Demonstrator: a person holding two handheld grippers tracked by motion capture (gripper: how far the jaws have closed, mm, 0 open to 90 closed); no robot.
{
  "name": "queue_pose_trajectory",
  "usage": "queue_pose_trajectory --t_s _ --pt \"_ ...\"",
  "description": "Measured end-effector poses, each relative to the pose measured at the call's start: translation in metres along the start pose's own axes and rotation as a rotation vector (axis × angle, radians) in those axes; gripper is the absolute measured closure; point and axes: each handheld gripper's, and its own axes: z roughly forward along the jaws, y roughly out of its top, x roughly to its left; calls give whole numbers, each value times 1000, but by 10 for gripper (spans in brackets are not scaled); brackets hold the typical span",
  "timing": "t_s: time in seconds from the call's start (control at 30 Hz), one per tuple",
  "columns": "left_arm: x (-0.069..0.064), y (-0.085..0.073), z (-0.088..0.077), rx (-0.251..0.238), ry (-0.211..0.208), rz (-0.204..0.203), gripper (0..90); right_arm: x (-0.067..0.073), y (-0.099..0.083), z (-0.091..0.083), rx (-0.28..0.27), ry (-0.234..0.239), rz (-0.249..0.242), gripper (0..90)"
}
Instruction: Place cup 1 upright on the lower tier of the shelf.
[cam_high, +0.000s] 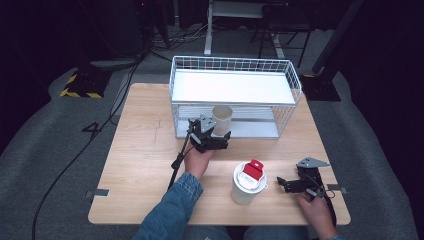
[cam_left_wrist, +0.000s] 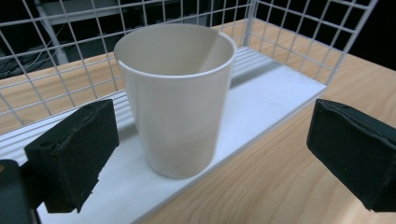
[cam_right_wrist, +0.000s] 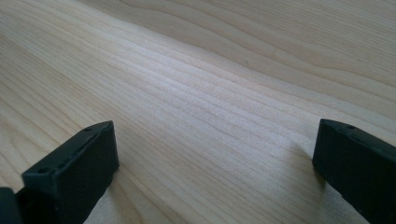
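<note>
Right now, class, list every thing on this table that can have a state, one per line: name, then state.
Plain white paper cup: upright, empty, standing on the rack's lower shelf, released.
White wire rack: upright on the table, top shelf bare.
White lidded cup with red label: upright, lid on, untouched.
Left gripper: open, jaws either side of the paper cup, not touching.
Right gripper: open, holding nothing, low over the wooden table.

Lidded container's (cam_high: 248, 182) label too small to read.
</note>
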Motion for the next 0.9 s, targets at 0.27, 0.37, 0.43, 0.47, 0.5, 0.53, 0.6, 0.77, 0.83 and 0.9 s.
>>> queue_pose_trajectory --t_s 0.27,0.37,0.43,0.47,0.5,0.53,0.6,0.77,0.83,0.9 --pt "-2 2 -22 -5 -14 28 25 0 0 0 0 0 0 3" --pt "-3 1 -31 4 -7 57 24 0 0 0 0 -2 0 3" --pt "-1 0 -37 13 -14 58 22 0 0 0 0 0 0 3" --pt "-1 0 -39 16 -16 50 22 0 0 0 0 0 0 3" --pt "0 0 -42 20 -20 44 21 0 0 0 0 0 0 3" --pt "1 -1 -46 20 -21 39 20 0 0 0 0 0 0 3" --pt "2 -2 -53 20 -22 27 20 0 0 0 0 0 0 3" --pt "5 -7 -72 23 -29 42 20 0 0 0 0 0 0 3" --pt "5 -10 -78 32 -27 49 20 0 0 0 0 2 -2 3" --pt "5 -12 -84 37 -23 57 20 0 0 0 0 2 -3 3"
